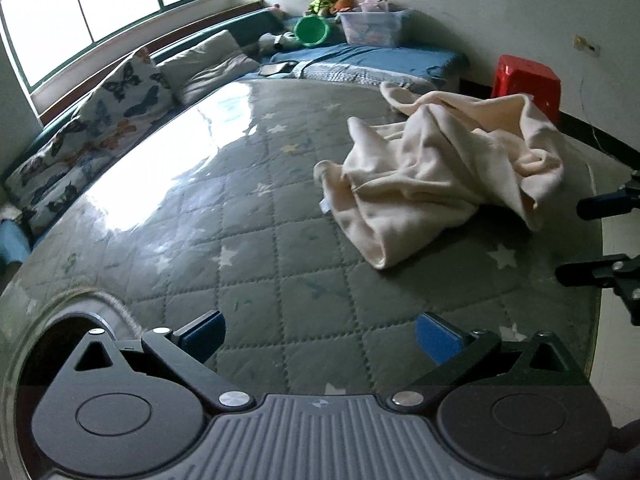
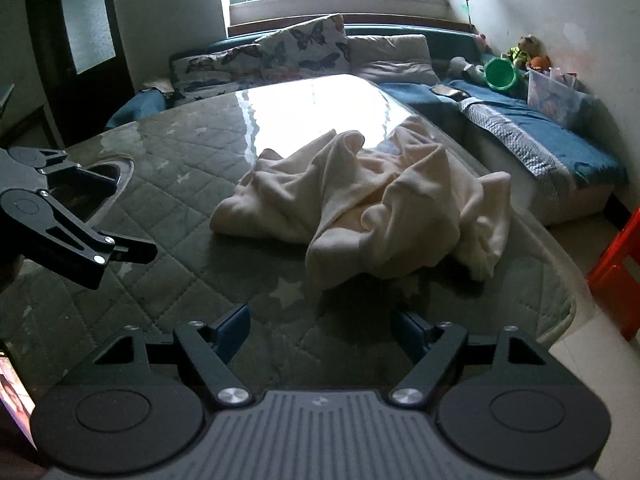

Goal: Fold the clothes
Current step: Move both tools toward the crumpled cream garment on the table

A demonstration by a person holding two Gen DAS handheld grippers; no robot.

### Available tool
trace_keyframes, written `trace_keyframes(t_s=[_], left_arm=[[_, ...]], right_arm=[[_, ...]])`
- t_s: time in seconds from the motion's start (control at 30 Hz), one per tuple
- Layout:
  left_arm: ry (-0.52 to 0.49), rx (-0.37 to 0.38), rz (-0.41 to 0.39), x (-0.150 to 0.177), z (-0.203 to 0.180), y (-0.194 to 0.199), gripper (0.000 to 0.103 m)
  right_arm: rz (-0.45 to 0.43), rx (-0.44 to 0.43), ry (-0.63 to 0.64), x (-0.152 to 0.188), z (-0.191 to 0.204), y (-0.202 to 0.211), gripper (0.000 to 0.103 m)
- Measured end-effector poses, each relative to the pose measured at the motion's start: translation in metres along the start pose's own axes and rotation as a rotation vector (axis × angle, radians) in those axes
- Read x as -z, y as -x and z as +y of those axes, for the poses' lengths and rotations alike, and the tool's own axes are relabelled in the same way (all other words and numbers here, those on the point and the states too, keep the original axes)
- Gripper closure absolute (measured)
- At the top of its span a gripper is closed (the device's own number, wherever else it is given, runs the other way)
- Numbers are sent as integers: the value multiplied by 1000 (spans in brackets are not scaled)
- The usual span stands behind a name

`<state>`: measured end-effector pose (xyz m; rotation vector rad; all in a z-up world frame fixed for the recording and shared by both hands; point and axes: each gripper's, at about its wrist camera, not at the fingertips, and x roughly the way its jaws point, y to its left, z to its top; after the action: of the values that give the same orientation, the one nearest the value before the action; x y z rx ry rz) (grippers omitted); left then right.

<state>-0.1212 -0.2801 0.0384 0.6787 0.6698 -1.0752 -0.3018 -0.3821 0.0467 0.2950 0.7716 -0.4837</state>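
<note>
A crumpled cream garment point(image 1: 448, 172) lies in a heap on the grey quilted table point(image 1: 248, 264), towards its right side. In the right wrist view the garment point(image 2: 360, 204) lies just ahead of my right gripper. My left gripper point(image 1: 320, 336) is open and empty, low over the table, well short and left of the garment. My right gripper point(image 2: 320, 332) is open and empty, near the table's front edge in front of the heap. It shows at the right edge of the left wrist view point(image 1: 600, 236). The left gripper shows at the left of the right wrist view point(image 2: 116, 216).
A sofa with butterfly cushions point(image 1: 100, 120) runs behind the table under the window. A blue-covered bench point(image 1: 368, 60) carries a green bucket point(image 1: 311, 30), a clear box point(image 1: 374, 26) and soft toys. A red stool point(image 1: 526, 80) stands on the floor at right. A round hole point(image 2: 102, 184) sits in the table.
</note>
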Motion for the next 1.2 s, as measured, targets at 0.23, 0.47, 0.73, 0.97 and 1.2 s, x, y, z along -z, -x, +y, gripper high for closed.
trace_keyframes(t_s=[0.23,0.47,0.73,0.97,1.2], left_arm=[[-28,31,-4,-7,-11,-3,0],[-60,43,-1,-12,-20,-8,0],[-63,59,2,-19,-24,-12,0],[-67,68,9,-24,-27,-17,0],[-66,73,23,-26,-28,-23,0]], right_arm=[[-10,15,2,-1,-2,-1,23],[-19,22,-8,-3,-5,0,22],[-52,36,-15,-11,-8,3,22],[-71,39,-14,-18,-9,3,22],[-101,49,-3,-29,-10,5,22]])
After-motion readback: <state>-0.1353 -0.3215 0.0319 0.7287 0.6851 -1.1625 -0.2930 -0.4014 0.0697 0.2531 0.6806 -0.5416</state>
